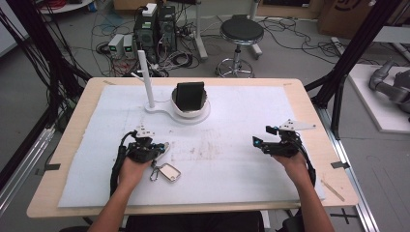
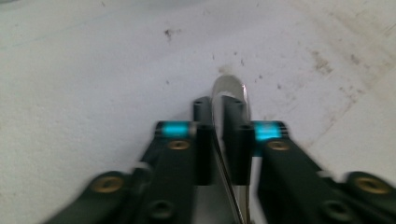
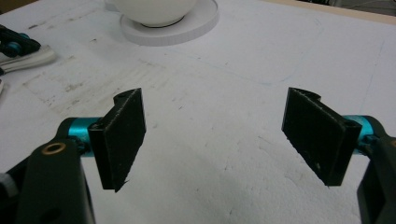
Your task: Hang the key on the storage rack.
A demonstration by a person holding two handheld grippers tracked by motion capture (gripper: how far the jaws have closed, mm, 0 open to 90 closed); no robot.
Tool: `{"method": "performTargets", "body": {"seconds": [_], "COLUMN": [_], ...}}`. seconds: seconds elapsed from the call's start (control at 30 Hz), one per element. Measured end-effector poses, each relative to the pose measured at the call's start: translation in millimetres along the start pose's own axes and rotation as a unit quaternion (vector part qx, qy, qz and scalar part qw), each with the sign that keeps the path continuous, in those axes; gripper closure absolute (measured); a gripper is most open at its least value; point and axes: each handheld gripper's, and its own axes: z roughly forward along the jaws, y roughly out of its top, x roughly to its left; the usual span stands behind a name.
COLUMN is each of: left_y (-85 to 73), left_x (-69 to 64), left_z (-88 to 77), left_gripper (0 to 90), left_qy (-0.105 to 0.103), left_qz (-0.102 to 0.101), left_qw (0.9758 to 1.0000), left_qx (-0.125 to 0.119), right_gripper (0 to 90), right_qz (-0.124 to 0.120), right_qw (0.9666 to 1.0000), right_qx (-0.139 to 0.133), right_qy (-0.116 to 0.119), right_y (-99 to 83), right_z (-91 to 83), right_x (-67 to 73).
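My left gripper (image 2: 219, 121) is shut on a thin shiny metal loop (image 2: 229, 86) that sticks out past its pads, low over the white mat. In the high view the left gripper (image 1: 162, 146) sits at the mat's left front. Just behind it, by the hand, lies a key ring with a clip and a pale square tag (image 1: 168, 172). My right gripper (image 3: 215, 135) stands open with nothing between its pads. In the high view the right gripper (image 1: 258, 142) hovers at the right front.
A white stand (image 1: 179, 115) at the back middle carries an upright post (image 1: 146, 79) and a white bowl (image 1: 191, 110) holding a dark block (image 1: 189, 94). The bowl (image 3: 154, 9) lies ahead of the right gripper. The stained white mat (image 1: 227, 150) covers the wooden table (image 1: 309, 106).
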Motion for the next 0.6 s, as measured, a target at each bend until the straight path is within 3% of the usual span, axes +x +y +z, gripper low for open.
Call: {"method": "performTargets", "body": {"seconds": [0.03,0.07,0.17,0.33,0.43,0.47,0.6], "left_y": [-0.5,-1.4,-4.1,-6.2,-6.5,-5.8,-8.9], "left_x": [-1.2,-2.3,-5.2,-12.2,-16.8,-17.2,-10.1], "left_z": [0.2,-1.1,-6.5,-9.7,-8.3,-8.2,-9.9], "left_gripper": [68.4,63.5,62.0,67.8,84.7,87.5,88.5], "left_qy": [0.009,0.013,0.026,0.028,0.019,0.021,0.001], "left_qz": [-0.001,0.002,0.01,0.045,0.078,0.08,0.039], "left_qw": [0.9999,0.9998,0.9994,0.9979,0.996,0.9958,0.9991], "left_qx": [0.008,0.012,0.022,0.037,0.037,0.039,0.02], "right_gripper": [22.0,22.0,21.9,22.0,22.0,22.0,22.0], "right_qz": [-0.001,-0.001,0.001,0.0,0.001,0.001,-0.001], "right_qw": [1.0,1.0,1.0,1.0,1.0,1.0,1.0], "right_qx": [0.0,0.0,0.0,0.0,-0.001,-0.001,-0.001], "right_qy": [0.0,0.0,0.0,-0.002,-0.003,-0.002,-0.002], "right_y": [0.1,0.1,-0.2,-0.8,-0.6,-0.5,-0.3], "right_z": [0.2,0.2,-0.2,-1.7,-2.2,-2.2,-2.1], "right_x": [0.1,0.0,-0.5,-1.4,-1.4,-1.1,-0.6]}}
